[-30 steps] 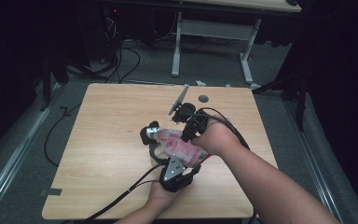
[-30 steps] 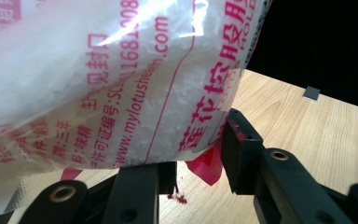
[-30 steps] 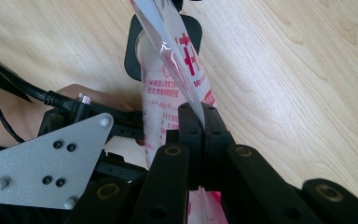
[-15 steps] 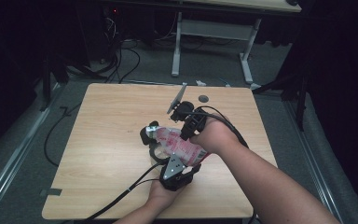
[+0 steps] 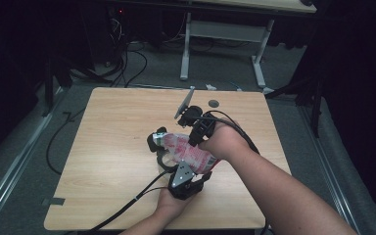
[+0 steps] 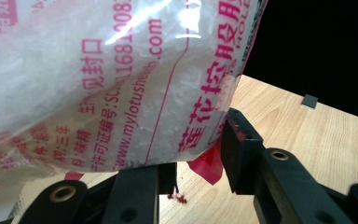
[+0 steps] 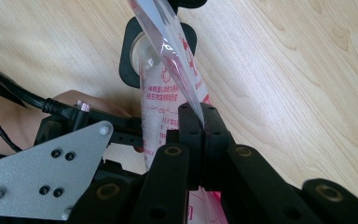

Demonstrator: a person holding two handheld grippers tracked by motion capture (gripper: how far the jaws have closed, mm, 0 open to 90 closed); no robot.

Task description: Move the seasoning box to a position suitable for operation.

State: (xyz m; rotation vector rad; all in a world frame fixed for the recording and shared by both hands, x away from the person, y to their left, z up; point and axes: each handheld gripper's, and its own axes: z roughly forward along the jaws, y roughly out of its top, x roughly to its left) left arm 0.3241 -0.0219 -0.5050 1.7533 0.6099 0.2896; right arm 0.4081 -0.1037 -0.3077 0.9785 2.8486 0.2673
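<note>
In the high view the worktop [image 5: 103, 161] is lit from above while the room around it sinks into near black (cables on the floor barely show). The left gripper view has white glare on the bag [image 6: 98, 79], which is close and slightly soft. The right gripper view is bright, even and sharp, with little shadow.

Lab: cabled floor [image 5: 142, 63], bare table [image 5: 107, 147]
</note>
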